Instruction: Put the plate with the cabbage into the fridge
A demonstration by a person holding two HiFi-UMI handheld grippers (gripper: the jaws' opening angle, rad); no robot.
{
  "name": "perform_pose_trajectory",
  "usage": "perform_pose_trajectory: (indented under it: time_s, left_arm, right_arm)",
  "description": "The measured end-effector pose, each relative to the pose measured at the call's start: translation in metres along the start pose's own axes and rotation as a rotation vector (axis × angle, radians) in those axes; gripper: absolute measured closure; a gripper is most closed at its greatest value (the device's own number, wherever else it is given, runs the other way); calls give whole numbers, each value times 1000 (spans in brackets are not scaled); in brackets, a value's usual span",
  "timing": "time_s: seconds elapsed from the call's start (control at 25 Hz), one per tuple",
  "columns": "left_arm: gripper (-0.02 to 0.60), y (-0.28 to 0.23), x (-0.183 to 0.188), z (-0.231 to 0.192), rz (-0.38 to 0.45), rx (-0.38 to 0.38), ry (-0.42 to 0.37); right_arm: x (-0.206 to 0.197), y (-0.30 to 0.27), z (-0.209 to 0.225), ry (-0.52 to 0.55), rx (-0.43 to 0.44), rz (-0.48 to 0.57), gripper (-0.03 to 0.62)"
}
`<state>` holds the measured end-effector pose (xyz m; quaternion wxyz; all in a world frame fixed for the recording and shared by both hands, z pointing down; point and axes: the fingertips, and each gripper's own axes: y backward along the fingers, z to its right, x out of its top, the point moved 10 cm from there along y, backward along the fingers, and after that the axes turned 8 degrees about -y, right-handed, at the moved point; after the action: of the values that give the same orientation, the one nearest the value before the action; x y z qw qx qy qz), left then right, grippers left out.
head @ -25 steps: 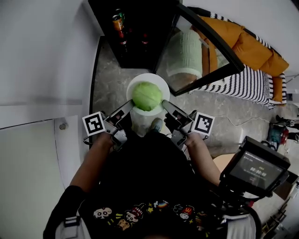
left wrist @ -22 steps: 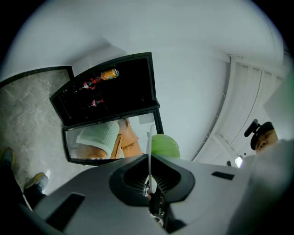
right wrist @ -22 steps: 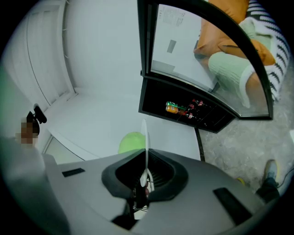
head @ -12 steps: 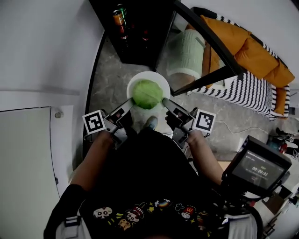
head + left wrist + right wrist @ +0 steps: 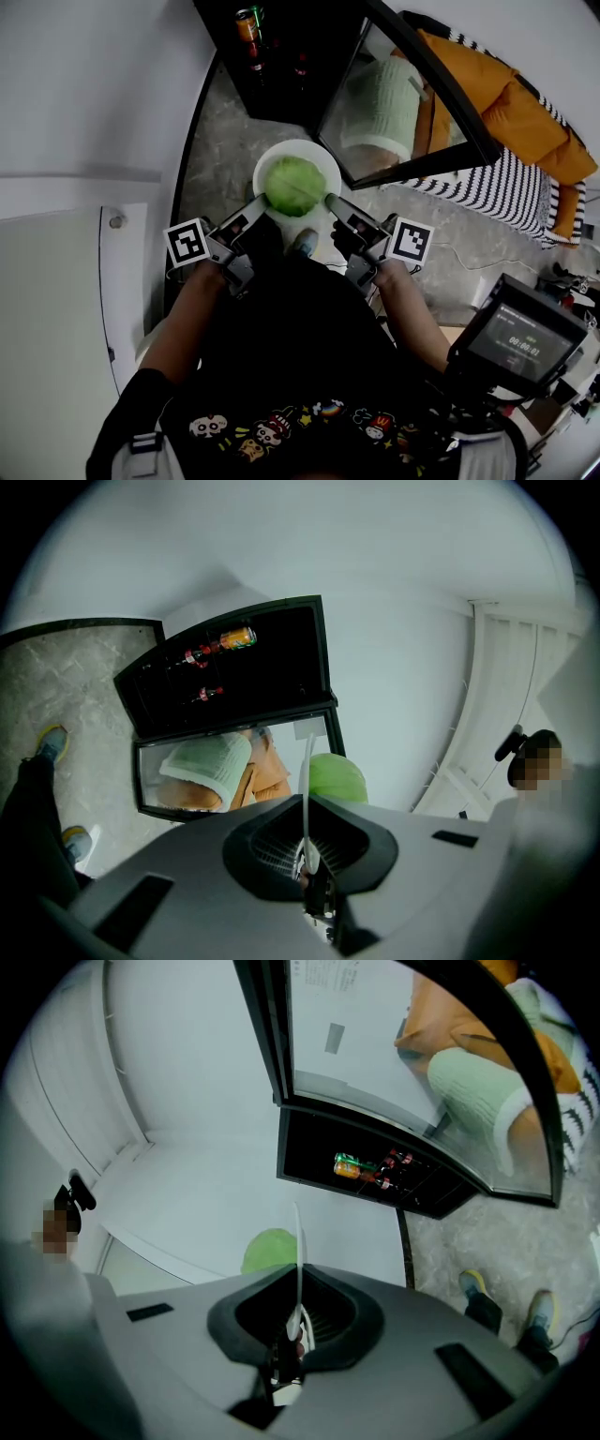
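A white plate with a round green cabbage on it is held in the air in front of me. My left gripper is shut on the plate's left rim and my right gripper is shut on its right rim. In the left gripper view the plate shows edge-on between the jaws, with the cabbage beyond it. The right gripper view shows the plate edge-on too, beside the cabbage. Ahead stands the dark fridge, its glass door swung open to the right.
Cans and bottles stand on a shelf inside the fridge. A white wall lies to the left, and a marbled floor runs up to the fridge. An orange and striped couch sits to the right. My shoe shows below the plate.
The plate with the cabbage has come a little closer to the open fridge, still held on both sides. The fridge and its door now sit lower and larger in the head view.
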<state>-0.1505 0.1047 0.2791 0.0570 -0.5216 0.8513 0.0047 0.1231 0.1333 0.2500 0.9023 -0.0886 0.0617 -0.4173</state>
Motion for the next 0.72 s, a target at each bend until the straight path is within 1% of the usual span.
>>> perform_pose_trajectory:
  time_s: [0.32, 0.52, 0.72]
  left_arm:
    - [572, -2, 3, -3, -23, -2, 13]
    - [572, -2, 3, -1, -35, 7, 19]
    - [572, -5, 8, 4, -57, 8, -1]
  right_arm:
    - [-3, 1, 1, -28, -22, 24, 574]
    - [-4, 2, 1, -30, -16, 35, 574]
    - [-4, 4, -1, -36, -8, 53, 574]
